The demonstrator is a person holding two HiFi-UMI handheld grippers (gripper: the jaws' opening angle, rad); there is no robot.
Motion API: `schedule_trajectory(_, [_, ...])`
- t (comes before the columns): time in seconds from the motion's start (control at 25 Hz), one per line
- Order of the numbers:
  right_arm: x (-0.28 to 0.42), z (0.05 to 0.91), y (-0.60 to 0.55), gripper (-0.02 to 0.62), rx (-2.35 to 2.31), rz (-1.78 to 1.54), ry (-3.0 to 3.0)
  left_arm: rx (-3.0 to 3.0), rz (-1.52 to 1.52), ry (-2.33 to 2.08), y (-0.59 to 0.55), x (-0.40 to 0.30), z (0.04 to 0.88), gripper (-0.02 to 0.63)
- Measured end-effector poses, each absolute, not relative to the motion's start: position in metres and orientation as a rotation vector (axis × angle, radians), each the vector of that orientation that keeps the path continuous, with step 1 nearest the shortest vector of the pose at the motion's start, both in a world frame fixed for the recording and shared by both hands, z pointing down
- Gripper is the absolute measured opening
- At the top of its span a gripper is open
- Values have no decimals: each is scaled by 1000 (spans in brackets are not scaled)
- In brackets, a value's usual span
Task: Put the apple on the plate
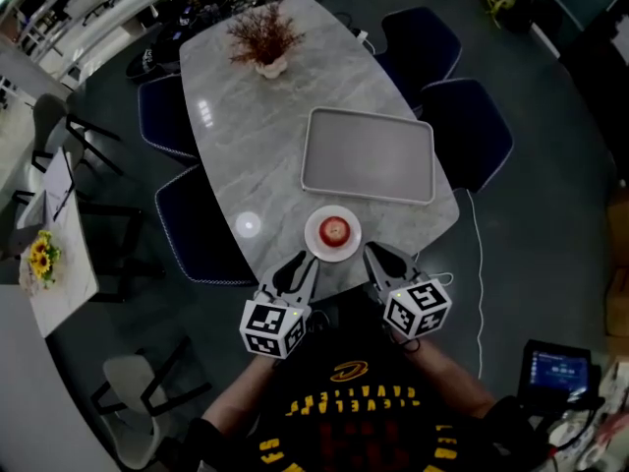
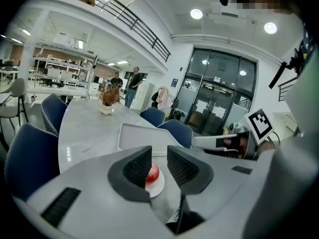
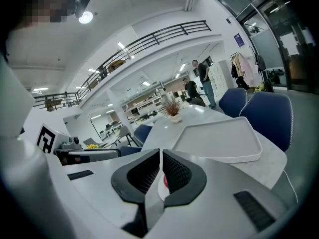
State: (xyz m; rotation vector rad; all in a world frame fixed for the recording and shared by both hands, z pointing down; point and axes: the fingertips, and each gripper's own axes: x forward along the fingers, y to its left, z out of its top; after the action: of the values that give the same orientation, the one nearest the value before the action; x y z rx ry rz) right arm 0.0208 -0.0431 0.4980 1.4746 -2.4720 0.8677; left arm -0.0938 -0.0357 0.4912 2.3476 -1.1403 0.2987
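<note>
Head view: left tool (image 1: 298, 268), right tool (image 1: 379, 261) tilt down near plate (image 1: 313, 237).

Apple (image 2: 153, 174): left half hidden behind the left tool (image 2: 158, 152).
Plate (image 2: 159, 188): left part hidden behind that tool too.
Right tool (image 3: 161, 156): apple beyond shows only a red sliver.
People (image 2: 134, 82) far beyond: too small to tell.
</note>
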Motion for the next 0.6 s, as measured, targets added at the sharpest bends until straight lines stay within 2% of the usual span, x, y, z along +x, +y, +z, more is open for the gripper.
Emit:
schedule_trajectory(0.28, [46, 549, -80, 9, 1375, 966, -2372, 2085, 349, -1178, -72, -96, 555, 98])
schedule_trajectory(0.36, [50, 562, -88, 52, 1341, 988, -2352, 2020, 365, -1187, -77, -99, 573, 98])
schedule_trajectory(0.6, [60, 607, -103, 54, 1223, 1042, -2283, 1833, 425, -1169, -77, -101, 631, 98])
